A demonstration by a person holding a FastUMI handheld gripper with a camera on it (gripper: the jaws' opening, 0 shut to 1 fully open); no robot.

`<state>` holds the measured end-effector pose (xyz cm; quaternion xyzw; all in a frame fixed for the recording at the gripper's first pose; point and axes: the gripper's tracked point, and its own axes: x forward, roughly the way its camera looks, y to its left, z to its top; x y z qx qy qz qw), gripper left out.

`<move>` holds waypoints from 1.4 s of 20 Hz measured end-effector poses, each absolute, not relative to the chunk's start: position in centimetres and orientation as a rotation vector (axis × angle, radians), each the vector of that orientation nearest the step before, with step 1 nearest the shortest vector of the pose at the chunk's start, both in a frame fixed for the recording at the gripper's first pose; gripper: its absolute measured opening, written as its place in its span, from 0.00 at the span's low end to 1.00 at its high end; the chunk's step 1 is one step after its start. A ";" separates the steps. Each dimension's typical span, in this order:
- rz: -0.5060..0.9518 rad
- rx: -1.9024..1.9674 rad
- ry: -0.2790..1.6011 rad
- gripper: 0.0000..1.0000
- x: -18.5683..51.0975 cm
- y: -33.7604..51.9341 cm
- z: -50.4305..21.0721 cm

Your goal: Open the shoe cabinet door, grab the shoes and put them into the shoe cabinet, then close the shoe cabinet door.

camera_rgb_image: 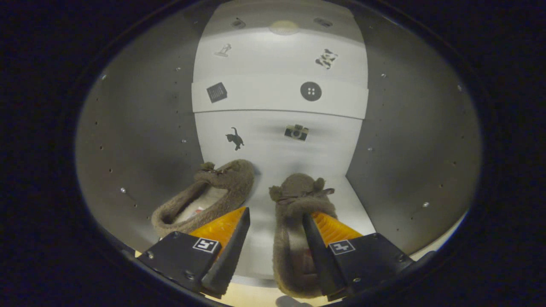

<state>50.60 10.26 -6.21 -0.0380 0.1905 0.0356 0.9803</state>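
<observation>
Inside the shoe cabinet, your fingers stand apart, empty; the right slipper looks soft and light, so pinch its heel rim.

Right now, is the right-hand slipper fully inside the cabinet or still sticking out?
Sticking out. The right-hand slipper has its toe on the cabinet floor, but its heel overhangs the front edge. The tool is open, one finger overlapping it.

right shoe heel behind fingers, stickers blurred

White back panel, stickers; grey side walls.
</observation>
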 end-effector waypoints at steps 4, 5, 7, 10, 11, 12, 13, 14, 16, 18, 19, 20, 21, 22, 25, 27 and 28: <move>0.068 -0.074 0.309 0.81 46.7 9.8 -4.4; 0.096 -0.059 0.282 0.81 45.3 10.6 -3.7; 0.127 -0.064 0.248 0.81 41.8 11.0 -2.3; 0.145 -0.102 0.179 0.87 35.8 11.6 0.0; 0.152 -0.111 0.156 0.91 33.6 11.8 0.7; 0.159 -0.122 0.131 0.96 31.5 12.0 1.7; 0.158 -0.126 0.111 1.00 29.1 11.8 2.0; 0.166 -0.116 0.094 1.00 26.7 11.7 2.4; 0.175 -0.099 0.071 1.00 22.1 11.6 2.9; 0.170 -0.100 0.042 1.00 17.8 10.2 3.4; 0.170 -0.087 0.032 1.00 15.6 9.7 3.5; 0.175 -0.065 0.036 1.00 13.6 9.2 3.3; 0.183 -0.042 0.036 1.00 11.7 9.0 3.0; 0.184 -0.027 0.041 1.00 10.0 8.3 2.8; 0.153 -0.020 0.032 1.00 5.3 4.9 2.5; 0.124 0.015 0.034 1.00 2.7 2.3 2.1; 0.098 0.033 0.033 1.00 1.6 0.3 2.0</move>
